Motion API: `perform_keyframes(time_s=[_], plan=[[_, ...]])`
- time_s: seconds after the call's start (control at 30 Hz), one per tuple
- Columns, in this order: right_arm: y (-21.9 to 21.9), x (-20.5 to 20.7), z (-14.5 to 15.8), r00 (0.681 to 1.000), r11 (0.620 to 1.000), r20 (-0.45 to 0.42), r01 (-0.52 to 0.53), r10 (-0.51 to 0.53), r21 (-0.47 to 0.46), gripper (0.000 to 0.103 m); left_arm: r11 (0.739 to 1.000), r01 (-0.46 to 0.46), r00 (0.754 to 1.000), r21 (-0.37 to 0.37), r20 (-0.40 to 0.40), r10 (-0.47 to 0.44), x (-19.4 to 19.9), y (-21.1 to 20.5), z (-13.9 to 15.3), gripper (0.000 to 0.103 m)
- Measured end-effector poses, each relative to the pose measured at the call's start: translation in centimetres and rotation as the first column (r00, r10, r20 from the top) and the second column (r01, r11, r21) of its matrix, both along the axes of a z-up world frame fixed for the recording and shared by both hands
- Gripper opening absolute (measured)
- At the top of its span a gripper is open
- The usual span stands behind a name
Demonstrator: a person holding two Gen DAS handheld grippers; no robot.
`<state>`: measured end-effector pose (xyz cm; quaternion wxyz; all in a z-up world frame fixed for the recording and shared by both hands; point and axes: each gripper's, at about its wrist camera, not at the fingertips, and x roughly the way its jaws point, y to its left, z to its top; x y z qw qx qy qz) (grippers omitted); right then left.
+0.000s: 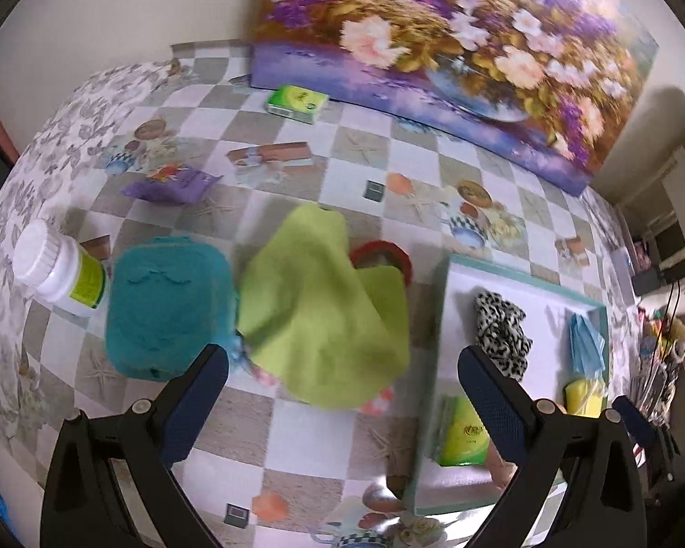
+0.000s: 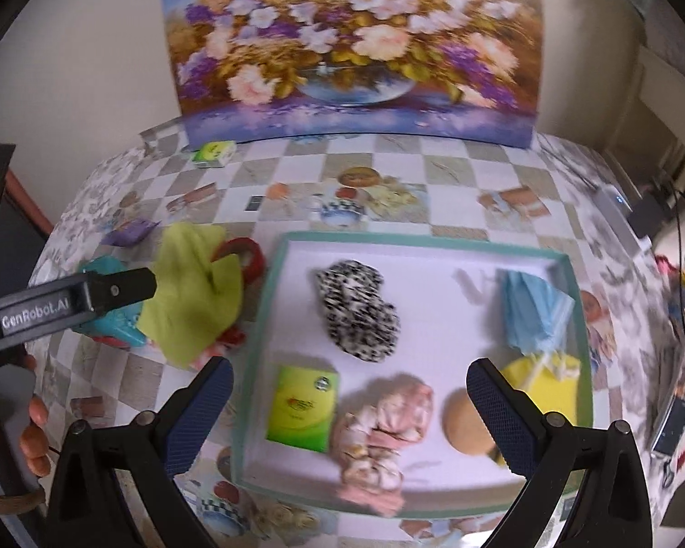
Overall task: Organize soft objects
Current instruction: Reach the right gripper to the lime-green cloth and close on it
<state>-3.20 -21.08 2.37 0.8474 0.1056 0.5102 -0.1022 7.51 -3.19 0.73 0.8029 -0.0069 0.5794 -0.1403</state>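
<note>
A checkered tablecloth (image 1: 297, 438) covers the table, with a large flower painting (image 2: 351, 50) leaning at its 12 o'clock edge. In the left wrist view, a white pill bottle (image 1: 57, 269) lies on its side at 9 o'clock, touching a teal foam pad (image 1: 169, 310). A purple snack packet (image 1: 171, 182) sits toward 11 o'clock and a small green box (image 1: 297, 102) lies near the foot of the painting. A red ring (image 1: 390, 253) peeks out from under the far edge of the green cloth (image 1: 315, 315).

The green cloth is draped in a loose heap, its long axis running from 12 to 6 o'clock, with a narrower peak pointing at 12. It lies just beside the teal pad and between that pad and the tray (image 2: 260, 365).

The tray holds a leopard-print scrunchie (image 2: 356, 310), a blue face mask (image 2: 534, 310), a green tissue pack (image 2: 303, 406), a pink bundled cloth (image 2: 383, 434), a tan round sponge (image 2: 468, 424) and a yellow item (image 2: 543, 388) at its 4 o'clock corner.

The left gripper (image 1: 342, 370) hangs with its jaws spread wide and nothing between them; the green cloth lies directly ahead at 12 o'clock, close to the fingertips. The right gripper (image 2: 349, 386) is likewise spread and empty, over the tray, with the green cloth off at its 10 o'clock.
</note>
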Motion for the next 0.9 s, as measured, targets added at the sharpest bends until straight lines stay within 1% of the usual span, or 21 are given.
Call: perform_keyframes(time_s=[0.17, 0.27, 0.33, 0.5, 0.53, 0.6, 0.67, 0.77, 0.87, 0.9], plan=[[1.9, 1.9, 0.0, 0.999, 0.999, 0.015, -0.041, 0.041, 0.027, 0.103, 0.999, -0.034, 0.999, -0.028, 0.004, 0.034, 1.1, 2.1, 1.0, 0.101], [3.2, 3.1, -0.1, 0.998, 0.998, 0.021, -0.058, 0.057, 0.038, 0.097, 0.997, -0.059, 0.998, -0.046, 0.003, 0.059, 1.1, 3.4, 1.3, 0.101], [4.0, 3.9, -0.5, 0.997, 0.996, 0.022, -0.071, 0.069, 0.059, 0.096, 0.996, -0.079, 0.997, -0.044, 0.003, 0.079, 1.2, 4.2, 1.3, 0.101], [6.2, 5.5, -1.5, 0.993, 0.99, 0.012, -0.12, 0.119, 0.078, 0.08, 0.992, -0.121, 0.993, -0.037, 0.005, 0.121, 1.5, 5.7, 1.1, 0.101], [6.7, 5.8, -1.8, 0.992, 0.988, 0.007, -0.13, 0.13, 0.078, 0.078, 0.992, -0.124, 0.992, -0.036, 0.001, 0.125, 1.5, 5.8, 0.9, 0.101], [7.1, 6.2, -2.3, 0.99, 0.986, -0.001, -0.141, 0.141, 0.084, 0.067, 0.991, -0.13, 0.991, -0.032, -0.011, 0.13, 1.7, 5.9, 0.5, 0.101], [7.4, 6.7, -2.8, 0.989, 0.985, -0.013, -0.147, 0.149, 0.093, 0.058, 0.991, -0.132, 0.991, -0.031, -0.017, 0.132, 1.9, 5.9, 0.3, 0.101], [7.6, 7.3, -3.4, 0.988, 0.983, -0.021, -0.15, 0.153, 0.104, 0.057, 0.992, -0.125, 0.992, -0.021, 0.007, 0.126, 2.0, 5.5, 0.7, 0.101], [7.8, 8.0, -3.8, 0.987, 0.98, -0.025, -0.155, 0.159, 0.127, 0.052, 0.993, -0.118, 0.993, -0.015, 0.014, 0.119, 2.7, 5.1, 0.7, 0.101], [7.8, 8.3, -3.9, 0.987, 0.979, -0.025, -0.156, 0.16, 0.132, 0.051, 0.992, -0.122, 0.992, -0.017, 0.011, 0.122, 3.0, 5.1, 0.6, 0.101]])
